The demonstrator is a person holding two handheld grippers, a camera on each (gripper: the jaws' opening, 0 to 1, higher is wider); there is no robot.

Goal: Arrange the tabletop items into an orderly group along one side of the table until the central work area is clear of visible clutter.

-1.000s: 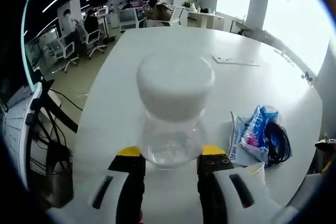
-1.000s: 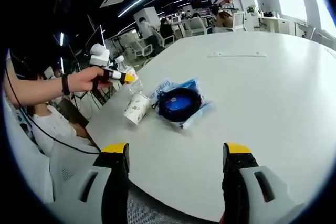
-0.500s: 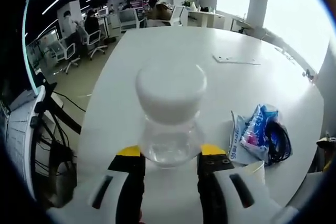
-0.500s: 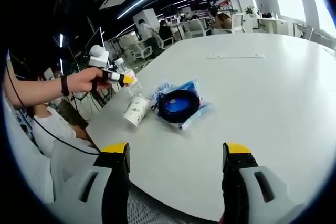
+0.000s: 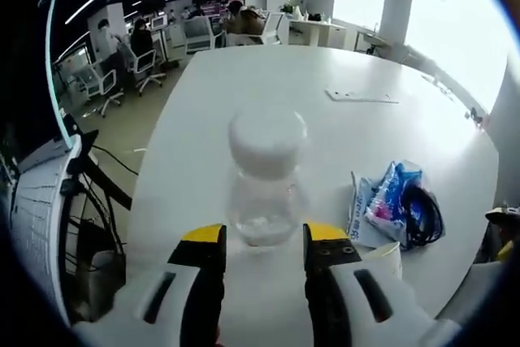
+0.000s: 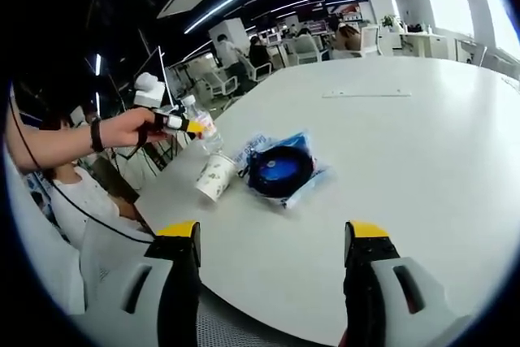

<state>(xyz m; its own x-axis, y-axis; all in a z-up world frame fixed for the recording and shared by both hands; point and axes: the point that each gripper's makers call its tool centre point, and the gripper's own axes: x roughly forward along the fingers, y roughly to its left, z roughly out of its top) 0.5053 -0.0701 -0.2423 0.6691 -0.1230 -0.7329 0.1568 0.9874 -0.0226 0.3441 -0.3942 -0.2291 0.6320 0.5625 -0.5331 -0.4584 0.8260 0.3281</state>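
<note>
Bottle (image 5: 265,193) is seen upright between the left gripper (image 5: 264,243)'s jaws, at 12 o'clock in the left gripper view; whether the pads clamp it or have just let go cannot be told. The right gripper (image 6: 275,237) is held wide apart over the table (image 6: 422,119), gripping nothing. For a good placement, the bottle is best set flat by the near edge, close beside the cup (image 6: 215,176), and the jaws spread fully before being drawn straight back, so it is not tipped. One bottle, one cup and one blue pouch (image 6: 280,170) with a black cable are counted, grouped at 10 o'clock in the right gripper view.
</note>
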